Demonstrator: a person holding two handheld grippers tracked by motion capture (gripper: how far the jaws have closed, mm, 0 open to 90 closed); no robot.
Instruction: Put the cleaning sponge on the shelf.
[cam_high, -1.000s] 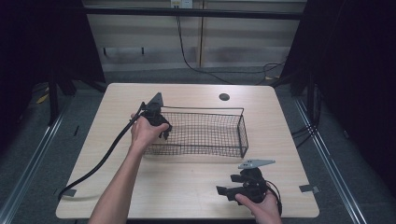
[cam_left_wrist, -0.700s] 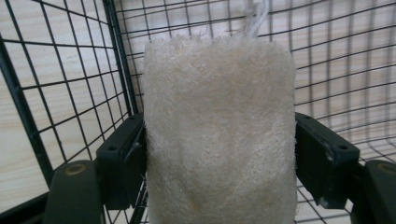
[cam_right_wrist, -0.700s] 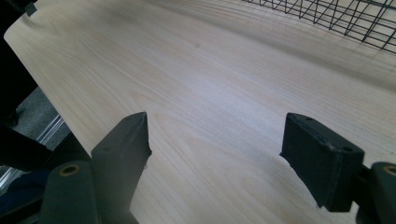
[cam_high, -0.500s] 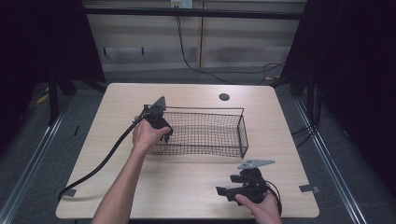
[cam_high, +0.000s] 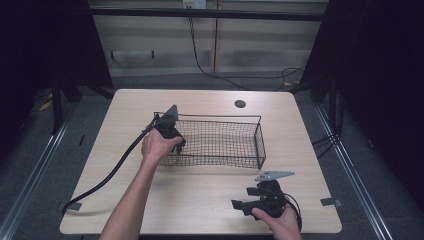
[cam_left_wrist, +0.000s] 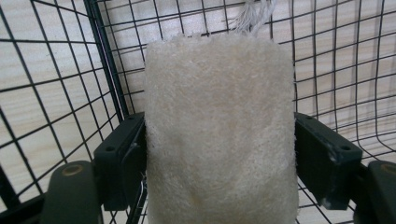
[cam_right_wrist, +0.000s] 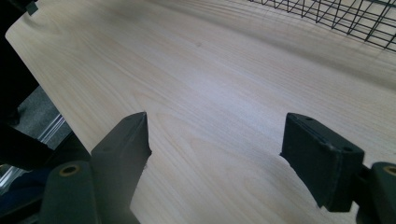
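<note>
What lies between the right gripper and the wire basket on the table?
Nothing: in the high view, bare table separates the right gripper, near the front edge, from the wire basket. The right gripper view shows the same bare wood ahead of its open jaws.

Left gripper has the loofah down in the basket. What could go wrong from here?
1. The loofah sits close to the basket mesh; its frayed string may snag a wire on release.
2. The left gripper works beside the basket's end wall, so opening or withdrawing might catch the wire and drag the basket.
</note>
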